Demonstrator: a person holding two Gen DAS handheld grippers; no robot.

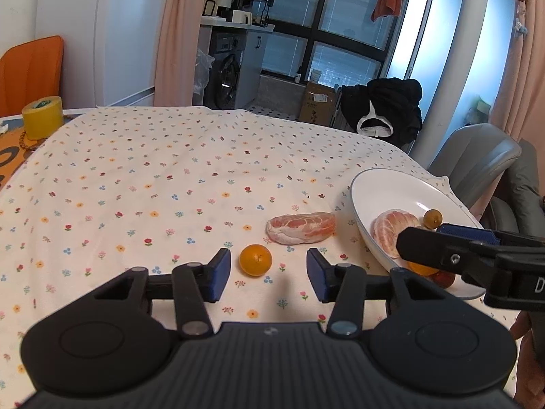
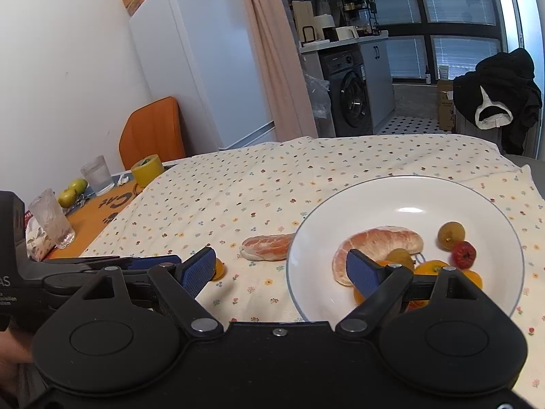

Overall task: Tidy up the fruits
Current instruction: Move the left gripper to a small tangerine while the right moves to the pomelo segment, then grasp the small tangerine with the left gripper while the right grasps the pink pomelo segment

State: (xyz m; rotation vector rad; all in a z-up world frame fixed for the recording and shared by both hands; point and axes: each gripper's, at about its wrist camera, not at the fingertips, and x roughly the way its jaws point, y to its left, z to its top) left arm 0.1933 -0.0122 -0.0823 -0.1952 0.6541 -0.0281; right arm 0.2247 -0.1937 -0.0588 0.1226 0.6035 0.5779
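Left gripper [image 1: 268, 274] and right gripper [image 2: 281, 269] both agape

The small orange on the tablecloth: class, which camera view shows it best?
The left wrist view: the small orange lies whole between the open fingers. In the right wrist view, a blue finger pad hides most of it.

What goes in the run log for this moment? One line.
left tool open, orange between fingers | right tool open, empty | pomelo segment on cloth | plate part-filled

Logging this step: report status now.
Left gripper open, lined up on small orange. Right gripper open over plate edge. Pomelo segment on cloth. Path clear.
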